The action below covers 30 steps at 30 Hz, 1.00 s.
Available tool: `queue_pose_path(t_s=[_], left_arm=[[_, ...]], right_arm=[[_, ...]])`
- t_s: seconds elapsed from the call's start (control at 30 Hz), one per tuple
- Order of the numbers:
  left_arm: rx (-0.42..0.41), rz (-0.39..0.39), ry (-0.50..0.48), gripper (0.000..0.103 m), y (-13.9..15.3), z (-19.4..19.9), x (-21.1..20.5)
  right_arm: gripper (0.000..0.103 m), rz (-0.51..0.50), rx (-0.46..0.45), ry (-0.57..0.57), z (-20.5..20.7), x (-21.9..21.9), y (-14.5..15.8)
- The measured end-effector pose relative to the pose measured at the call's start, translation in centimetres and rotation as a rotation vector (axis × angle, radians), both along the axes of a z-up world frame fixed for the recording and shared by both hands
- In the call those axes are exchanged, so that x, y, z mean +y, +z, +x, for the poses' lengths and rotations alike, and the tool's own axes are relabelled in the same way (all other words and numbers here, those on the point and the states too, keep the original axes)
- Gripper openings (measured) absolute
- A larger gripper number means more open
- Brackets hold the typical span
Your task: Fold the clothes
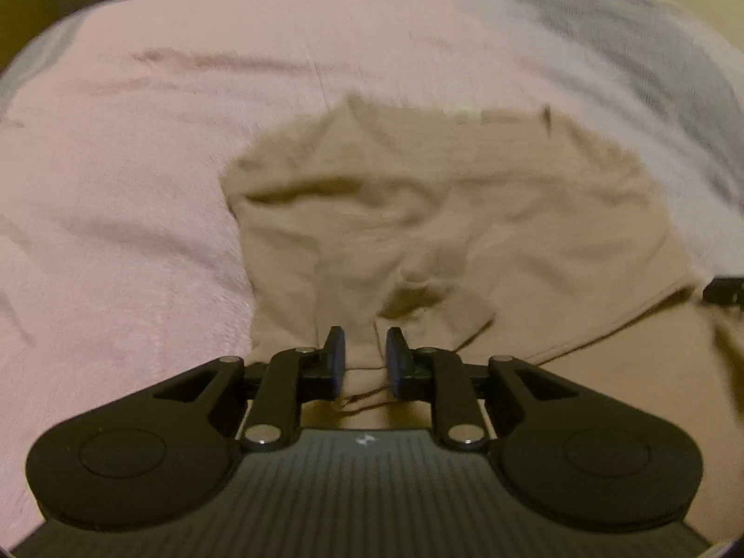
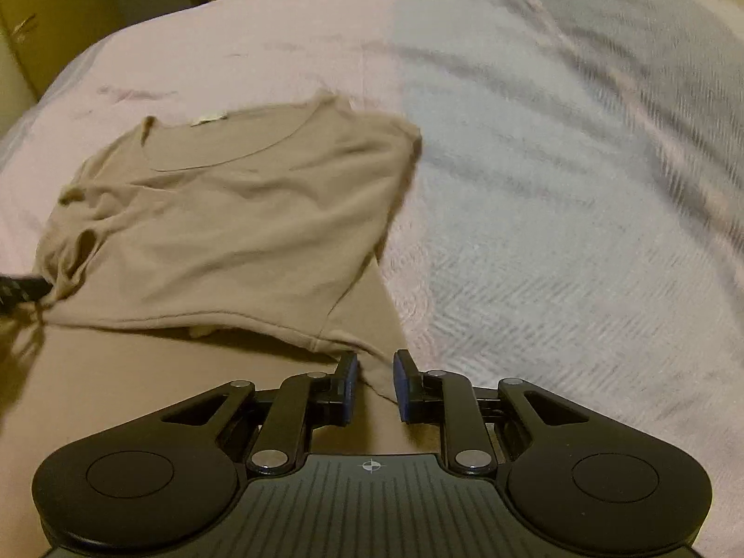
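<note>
Left wrist view: the left gripper point(image 1: 365, 355) is seen released, jaws parted above the tan shirt point(image 1: 441, 214) (folded, rumpled). The right gripper point(image 2: 375, 381) is likewise released, the shirt hem lying loosely between its pads.

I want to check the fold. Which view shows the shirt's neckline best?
The right wrist view: the tan shirt's curved neckline and label are sharp there. The left wrist view shows the shirt blurred, its collar edge barely readable.

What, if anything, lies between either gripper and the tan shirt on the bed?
Nothing visible. The tan shirt lies partly folded on the pink bedcover, and the cloth runs right up between the parted fingers of the left gripper and the right gripper.
</note>
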<state>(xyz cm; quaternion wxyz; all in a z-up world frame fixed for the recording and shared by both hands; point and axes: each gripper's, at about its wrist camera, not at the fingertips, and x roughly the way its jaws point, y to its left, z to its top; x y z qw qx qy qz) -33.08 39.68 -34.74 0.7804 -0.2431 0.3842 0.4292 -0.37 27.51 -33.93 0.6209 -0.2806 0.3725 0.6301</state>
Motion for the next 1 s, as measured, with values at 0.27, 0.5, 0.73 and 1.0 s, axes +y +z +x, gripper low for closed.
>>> queue_pose_path(t_s=[0.27, 0.5, 0.73, 1.0], left_arm=[[-0.011, -0.168, 0.063, 0.021, 0.2, -4.3, -8.6], [0.089, -0.22, 0.102, 0.021, 0.0, -11.2, -17.7], [0.225, -0.311, 0.132, 0.022, 3.5, -11.1, -18.3], [0.266, -0.277, 0.134, 0.035, 6.1, -7.5, -17.8]], right_arm=[[0.021, -0.099, 0.047, 0.045, -0.8, -7.7, 1.1], [0.021, -0.236, 0.0, -0.025, -1.6, -18.0, -0.4], [0.025, -0.277, -0.005, -0.116, -4.7, -20.6, 3.4], [0.06, -0.257, 0.003, -0.105, -9.4, -18.7, 6.2]])
